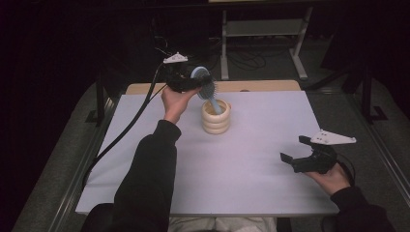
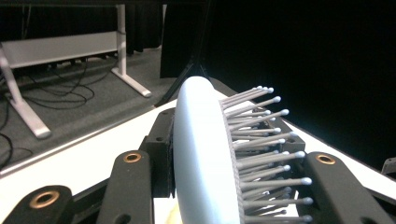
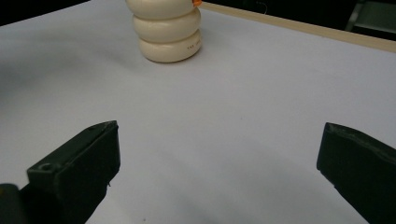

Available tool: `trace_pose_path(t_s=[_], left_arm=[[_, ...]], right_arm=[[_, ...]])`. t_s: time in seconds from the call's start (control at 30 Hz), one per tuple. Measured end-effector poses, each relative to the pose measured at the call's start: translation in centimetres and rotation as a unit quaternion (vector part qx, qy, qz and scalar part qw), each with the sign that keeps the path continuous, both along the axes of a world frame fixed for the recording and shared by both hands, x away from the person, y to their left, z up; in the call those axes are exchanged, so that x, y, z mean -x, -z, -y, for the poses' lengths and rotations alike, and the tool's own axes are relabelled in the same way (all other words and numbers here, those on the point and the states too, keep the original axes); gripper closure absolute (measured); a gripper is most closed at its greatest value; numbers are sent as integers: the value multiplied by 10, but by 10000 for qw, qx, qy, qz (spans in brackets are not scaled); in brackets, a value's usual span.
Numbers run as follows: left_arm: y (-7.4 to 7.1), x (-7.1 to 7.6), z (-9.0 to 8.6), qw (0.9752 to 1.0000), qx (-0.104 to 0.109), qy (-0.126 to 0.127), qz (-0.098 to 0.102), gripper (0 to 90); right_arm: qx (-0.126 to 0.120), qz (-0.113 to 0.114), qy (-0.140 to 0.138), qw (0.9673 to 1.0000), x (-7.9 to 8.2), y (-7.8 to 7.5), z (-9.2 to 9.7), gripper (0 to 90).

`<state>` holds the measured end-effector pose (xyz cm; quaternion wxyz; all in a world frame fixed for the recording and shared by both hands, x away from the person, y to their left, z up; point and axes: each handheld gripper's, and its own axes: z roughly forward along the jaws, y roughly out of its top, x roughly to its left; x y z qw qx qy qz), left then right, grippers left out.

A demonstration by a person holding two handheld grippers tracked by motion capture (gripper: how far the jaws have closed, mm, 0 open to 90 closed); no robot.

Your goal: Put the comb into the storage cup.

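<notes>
The left claw (image 1: 192, 79) clamps a blue hairbrush (image 1: 205, 87) by its head, handle dipping into the cream holder (image 1: 216, 117) mid-table; a straight, centred descent looks best. The right claw (image 1: 296, 149) hovers released.

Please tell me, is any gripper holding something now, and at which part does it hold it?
The left gripper holds the light blue hairbrush by its head, handle down in the cream ringed holder. The right gripper is open and holds nothing.
</notes>
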<state>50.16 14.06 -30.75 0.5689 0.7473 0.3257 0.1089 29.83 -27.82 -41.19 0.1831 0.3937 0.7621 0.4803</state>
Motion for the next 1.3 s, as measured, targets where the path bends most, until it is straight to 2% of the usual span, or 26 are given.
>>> trace_pose_path(t_s=[0.13, 0.3, 0.53, 0.6, 0.73, 0.9, 0.97, 1.03, 1.2, 1.3], left_arm=[[7, -2, -1, 9999, -85, -14, -77, 534], [14, -4, -3, 9998, 27, -25, -172, 532], [23, -4, 1, 9996, 55, -27, -273, 527], [28, -4, 3, 9994, 170, -69, -288, 525], [31, -5, 6, 9991, 274, -74, -324, 522], [31, -6, 4, 9990, 265, -54, -359, 483], [30, -6, 3, 9980, 484, 169, -383, 445], [28, -4, 0, 9971, 645, 206, -362, 366], [26, -1, -6, 9991, 213, -184, -311, 142], [28, -1, -12, 9992, -4, -222, -331, 86]], right_arm=[[-3, 7, 2, 10000, 0, 1, 0, 0], [15, -5, 9, 10000, -1, 1, 0, 0], [29, -5, -3, 10000, -1, 2, -1, 0], [27, -16, -19, 10000, -1, 2, -1, 0], [57, -41, -44, 10000, 0, 3, -2, 0], [39, -45, -33, 10000, 0, 3, -2, 0], [45, -42, -34, 10000, 0, 3, -2, 0], [52, -37, -33, 10000, 0, 3, -2, 0], [62, -32, -28, 10000, -1, 3, -2, 0], [79, -37, -26, 10000, -1, 4, -2, 0]])
